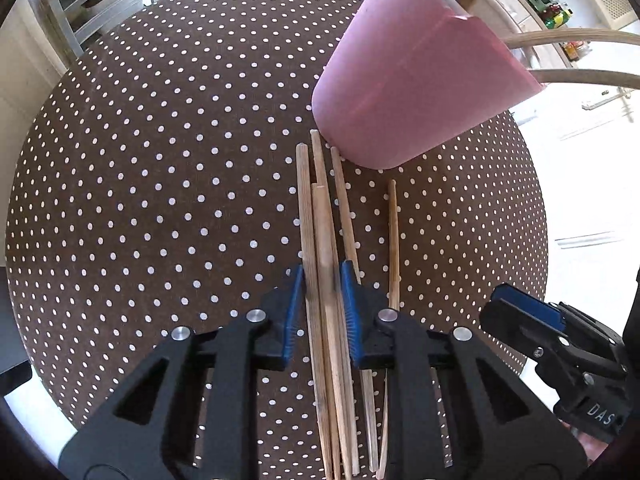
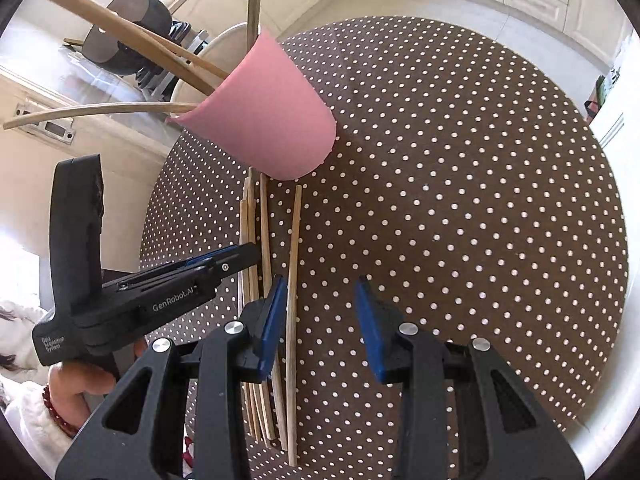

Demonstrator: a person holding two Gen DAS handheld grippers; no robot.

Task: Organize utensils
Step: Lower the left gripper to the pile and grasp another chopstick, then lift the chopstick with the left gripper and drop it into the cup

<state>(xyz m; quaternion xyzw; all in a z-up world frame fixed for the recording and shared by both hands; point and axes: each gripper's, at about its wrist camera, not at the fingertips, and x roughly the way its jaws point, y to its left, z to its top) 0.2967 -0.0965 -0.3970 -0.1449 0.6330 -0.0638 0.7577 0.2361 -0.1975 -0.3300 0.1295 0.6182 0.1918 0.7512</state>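
Pink plastic holder (image 1: 404, 80) rim cut off; wooden utensil handles (image 1: 580, 38) inside. Left gripper (image 1: 322, 280) pinching wooden chopsticks (image 1: 320, 220) on dotted brown tablecloth (image 1: 160, 180); ends hidden. Right gripper (image 2: 322, 288) parted, empty.

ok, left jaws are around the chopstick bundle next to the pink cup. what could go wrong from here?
1. The left gripper straddles several chopsticks at once; it may lift more than one, or drop some.
2. The sticks' far ends lie against the pink holder; dragging them could nudge or tip it, with utensils already inside.
3. The right gripper hangs open close alongside, by a lone chopstick; the two could collide.
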